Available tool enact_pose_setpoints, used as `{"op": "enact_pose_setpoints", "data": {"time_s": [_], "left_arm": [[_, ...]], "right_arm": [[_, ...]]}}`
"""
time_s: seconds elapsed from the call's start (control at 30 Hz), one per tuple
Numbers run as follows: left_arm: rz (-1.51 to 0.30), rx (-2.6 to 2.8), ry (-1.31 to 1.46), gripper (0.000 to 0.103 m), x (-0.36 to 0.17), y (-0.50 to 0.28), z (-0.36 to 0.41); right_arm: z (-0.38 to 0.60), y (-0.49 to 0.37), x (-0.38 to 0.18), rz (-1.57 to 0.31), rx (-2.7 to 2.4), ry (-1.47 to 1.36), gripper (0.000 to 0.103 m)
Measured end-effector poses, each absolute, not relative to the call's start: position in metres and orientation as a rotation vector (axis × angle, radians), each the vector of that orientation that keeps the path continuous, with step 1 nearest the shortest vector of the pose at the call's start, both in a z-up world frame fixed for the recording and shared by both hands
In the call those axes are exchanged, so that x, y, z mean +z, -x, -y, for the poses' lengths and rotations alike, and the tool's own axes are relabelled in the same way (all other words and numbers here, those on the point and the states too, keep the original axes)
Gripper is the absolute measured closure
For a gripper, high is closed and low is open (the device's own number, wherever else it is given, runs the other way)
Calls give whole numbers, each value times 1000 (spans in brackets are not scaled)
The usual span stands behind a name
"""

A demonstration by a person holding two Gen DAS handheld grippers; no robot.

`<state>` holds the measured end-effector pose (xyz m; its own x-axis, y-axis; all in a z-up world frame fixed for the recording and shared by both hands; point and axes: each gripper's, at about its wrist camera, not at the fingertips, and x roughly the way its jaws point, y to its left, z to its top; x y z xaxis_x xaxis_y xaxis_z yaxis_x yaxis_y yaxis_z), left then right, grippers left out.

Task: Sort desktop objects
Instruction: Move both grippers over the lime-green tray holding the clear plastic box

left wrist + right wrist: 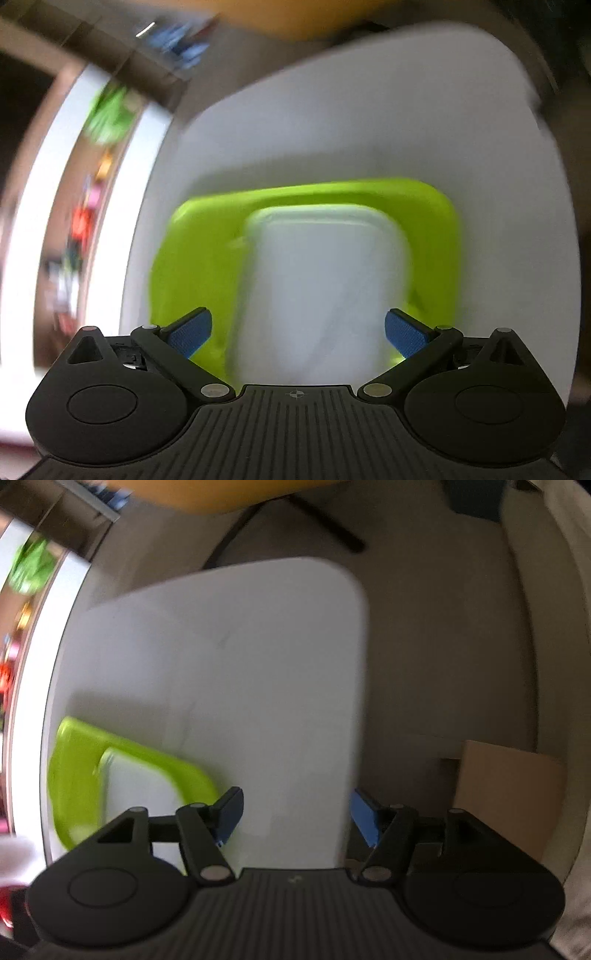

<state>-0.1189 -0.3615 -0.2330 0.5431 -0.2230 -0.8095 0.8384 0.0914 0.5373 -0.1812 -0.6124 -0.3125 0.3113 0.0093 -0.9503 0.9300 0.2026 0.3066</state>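
Note:
A lime-green tray with a pale white inner floor sits on a small white table; the picture is blurred by motion. My left gripper hangs open right above the tray, blue pads spread wide with nothing between them. In the right wrist view the same green tray lies at the lower left of the white table. My right gripper stands open over the table's near right edge, nothing between its fingers.
Brown floor surrounds the small table. A cardboard box stands on the floor at the right. A second white surface with blurred colourful objects runs along the left. Dark chair legs and a yellow seat show at the top.

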Motion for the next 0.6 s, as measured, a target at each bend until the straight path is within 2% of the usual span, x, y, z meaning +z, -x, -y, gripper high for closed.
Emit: {"op": "enact_pose_setpoints", "data": {"time_s": [0.1, 0.17, 0.3, 0.37, 0.43, 0.5, 0.6], "left_arm": [[-612, -880, -1288, 1, -251, 127, 363], [-673, -870, -1273, 1, -250, 116, 364], [-946, -775, -989, 0, -207, 49, 345], [-1157, -722, -715, 0, -187, 0, 326], [-1287, -670, -470, 1, -170, -42, 307], [-1301, -620, -374, 0, -154, -68, 296], [-1229, -593, -372, 0, -131, -82, 283]], "right_arm": [[619, 205, -321, -1028, -839, -1239, 35], [617, 213, -325, -1007, -785, -1266, 35], [605, 202, -343, -973, -478, -1408, 36], [597, 184, -358, -992, -419, -1446, 41], [588, 167, -371, -1000, -414, -1448, 44], [580, 151, -385, -1013, -420, -1456, 51], [568, 135, -395, -1035, -466, -1469, 63]]}}
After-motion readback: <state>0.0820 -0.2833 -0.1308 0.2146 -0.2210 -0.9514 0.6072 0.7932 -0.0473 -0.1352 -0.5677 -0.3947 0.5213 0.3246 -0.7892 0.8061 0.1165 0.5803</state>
